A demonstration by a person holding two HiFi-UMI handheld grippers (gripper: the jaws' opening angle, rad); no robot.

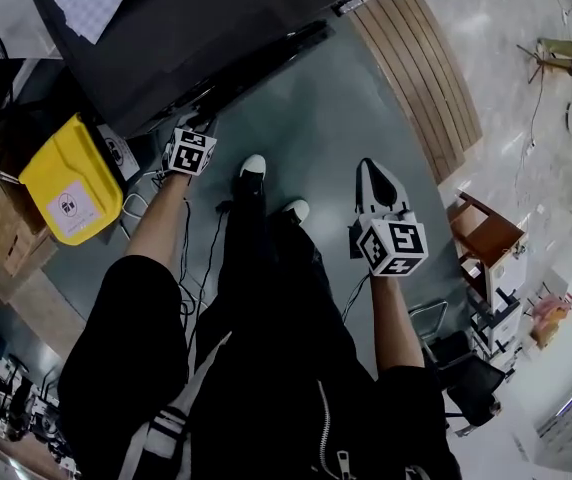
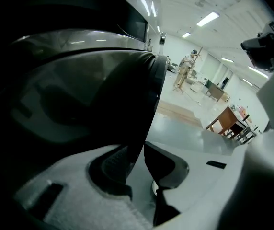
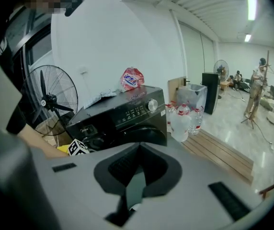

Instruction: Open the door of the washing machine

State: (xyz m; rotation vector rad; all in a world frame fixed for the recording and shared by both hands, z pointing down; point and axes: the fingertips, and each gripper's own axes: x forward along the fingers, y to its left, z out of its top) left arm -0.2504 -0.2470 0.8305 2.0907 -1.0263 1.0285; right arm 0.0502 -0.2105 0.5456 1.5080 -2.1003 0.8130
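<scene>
Grey floor matting (image 1: 326, 118) runs from a wooden platform (image 1: 416, 68) on one side to a yellow container (image 1: 66, 193) on the other. The black washing machine (image 1: 216, 28) stands at the mat's far edge, and a red bag (image 3: 133, 78) lies on its top. Its round door (image 2: 127, 95) is on the front, facing the person.

The left gripper (image 1: 198, 128) is down at that door. Its jaws stand apart with the door's dark rim edge between them, close against the left pad (image 2: 113, 164), and a strip of light shows before the right pad. The right gripper (image 1: 371, 173) hangs over the middle of the mat, well apart from the machine, with its jaws a narrow gap apart and nothing between them.
</scene>
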